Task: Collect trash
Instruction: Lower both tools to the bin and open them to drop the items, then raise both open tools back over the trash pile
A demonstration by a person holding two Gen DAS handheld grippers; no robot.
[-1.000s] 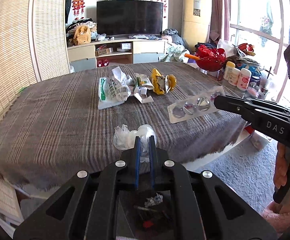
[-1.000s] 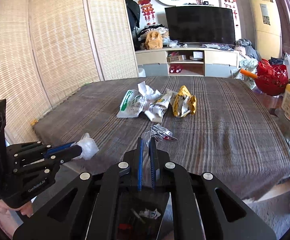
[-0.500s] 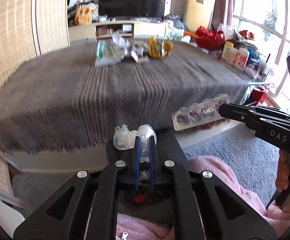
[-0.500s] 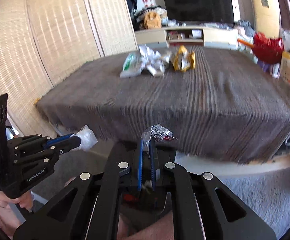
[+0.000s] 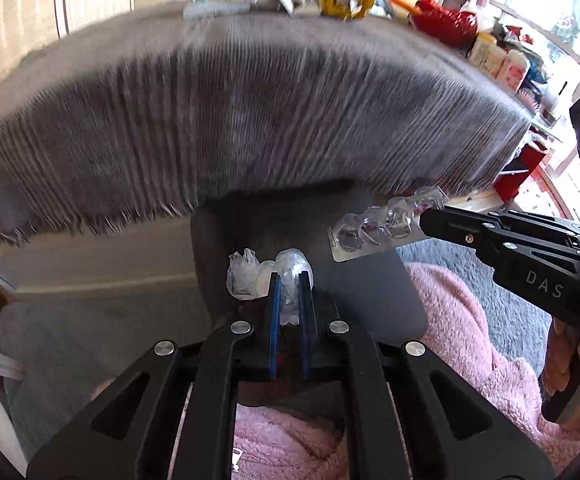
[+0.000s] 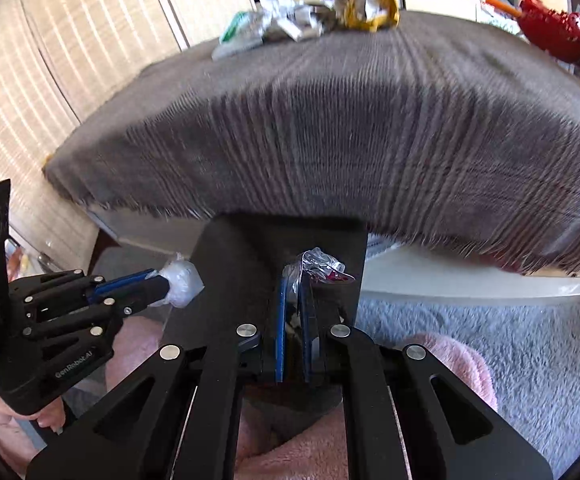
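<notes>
table edge: fringed hem of the grey striped tablecloth (image 5: 250, 120) hangs over the near side, blurred by motion; pale table rim shows just under it.
open room: grey carpet (image 6: 509, 332) spreads between the table and the pink fleece (image 5: 469, 340) at bottom; a dark flat bin-like object (image 5: 309, 232) sits below both grippers, what it is cannot tell.
left gripper: left gripper (image 5: 290, 280) clenched on a crumpled clear plastic wad (image 5: 250, 276), which bulges out to the left of the blue pads, held off the table in front of its edge.
right gripper: right gripper (image 6: 295, 276) clamped on one end of a clear blister pack (image 5: 385, 226); pack juts sideways, tilted, over the dark object, apart from the wad.
cross view: in the right wrist view the left gripper shows at the left edge with the wad at its tip; the blister pack appears edge-on, crinkled with a red bit.
remaining trash: pile of wrappers (image 6: 286, 24), green-white, white and yellow, lies at the far side of the table, well apart from both grippers.
change: a second ago both grippers hovered over the cloth; now both have pulled back and dropped past the near edge, and the view tilts down, grips unchanged.
materials: cloth woven and fringed; wad thin film; pack stiff plastic with round domes; gripper bodies black, matte.
side clutter: red bowl (image 5: 445, 24) and bottles sit right of the table.
</notes>
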